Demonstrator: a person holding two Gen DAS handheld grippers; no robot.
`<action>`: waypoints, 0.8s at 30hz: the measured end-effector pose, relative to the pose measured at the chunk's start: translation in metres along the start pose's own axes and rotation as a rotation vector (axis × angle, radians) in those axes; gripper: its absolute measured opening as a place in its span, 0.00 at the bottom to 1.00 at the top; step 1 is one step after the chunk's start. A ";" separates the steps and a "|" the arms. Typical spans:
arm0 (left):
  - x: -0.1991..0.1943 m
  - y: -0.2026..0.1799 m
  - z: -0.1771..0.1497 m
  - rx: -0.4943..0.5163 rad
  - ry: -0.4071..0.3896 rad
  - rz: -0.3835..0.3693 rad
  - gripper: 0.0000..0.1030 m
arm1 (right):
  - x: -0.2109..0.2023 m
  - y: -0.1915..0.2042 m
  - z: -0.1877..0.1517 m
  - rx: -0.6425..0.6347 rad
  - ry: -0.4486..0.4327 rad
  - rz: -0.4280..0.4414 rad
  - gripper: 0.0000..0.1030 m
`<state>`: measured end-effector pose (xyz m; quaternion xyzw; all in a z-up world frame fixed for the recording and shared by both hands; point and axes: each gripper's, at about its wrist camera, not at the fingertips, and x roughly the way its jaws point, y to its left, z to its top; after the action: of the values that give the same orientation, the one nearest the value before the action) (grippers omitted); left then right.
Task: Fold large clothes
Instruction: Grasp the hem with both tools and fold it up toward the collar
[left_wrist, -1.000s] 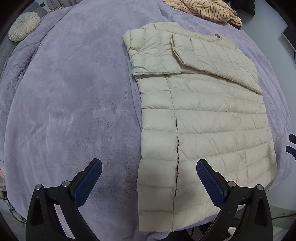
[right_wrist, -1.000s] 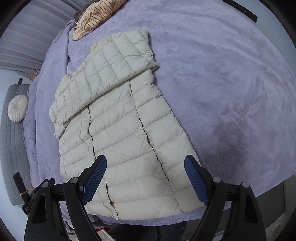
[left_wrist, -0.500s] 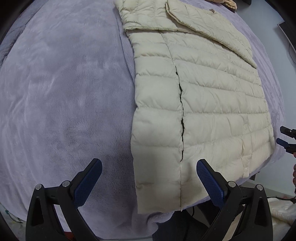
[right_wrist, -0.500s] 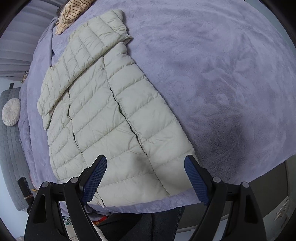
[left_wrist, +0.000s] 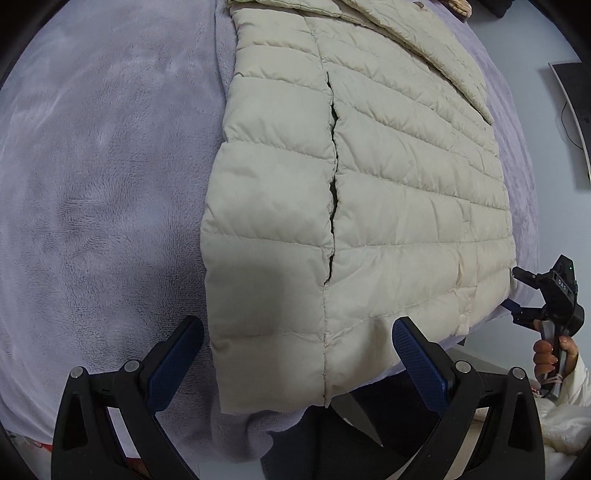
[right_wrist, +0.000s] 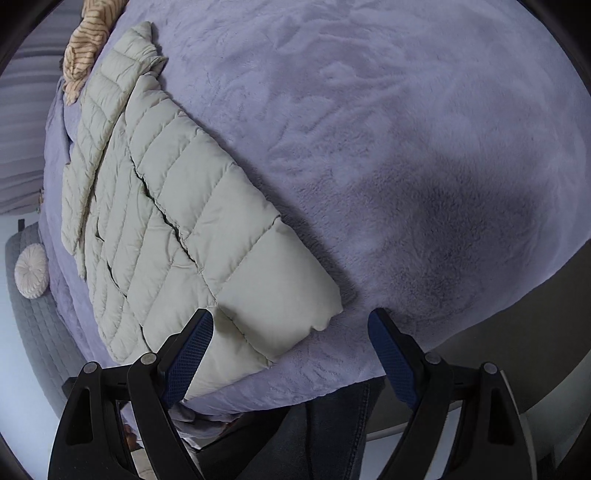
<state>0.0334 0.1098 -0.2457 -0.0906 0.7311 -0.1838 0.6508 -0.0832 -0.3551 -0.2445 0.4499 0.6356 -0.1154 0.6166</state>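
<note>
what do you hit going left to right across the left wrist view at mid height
blanket → jacket → right claw

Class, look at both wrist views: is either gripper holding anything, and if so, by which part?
Nothing is held. The left gripper and right gripper both stand open over the hem of the cream puffer jacket, pads not pressing it.

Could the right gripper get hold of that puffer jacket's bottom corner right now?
Probably yes. The right gripper stands open around the puffer jacket's hem corner on the purple blanket, with nothing between.
</note>
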 end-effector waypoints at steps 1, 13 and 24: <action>0.000 -0.001 0.000 -0.001 0.002 -0.010 0.99 | 0.001 -0.002 -0.001 0.017 -0.004 0.023 0.85; -0.004 -0.008 0.000 0.024 -0.001 -0.038 0.61 | 0.033 0.028 -0.016 0.053 0.007 0.252 0.85; -0.037 -0.002 0.000 0.032 -0.044 -0.255 0.12 | 0.015 0.027 -0.020 0.081 -0.035 0.325 0.11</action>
<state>0.0385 0.1214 -0.2106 -0.1765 0.6960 -0.2749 0.6395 -0.0745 -0.3191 -0.2427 0.5693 0.5385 -0.0478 0.6195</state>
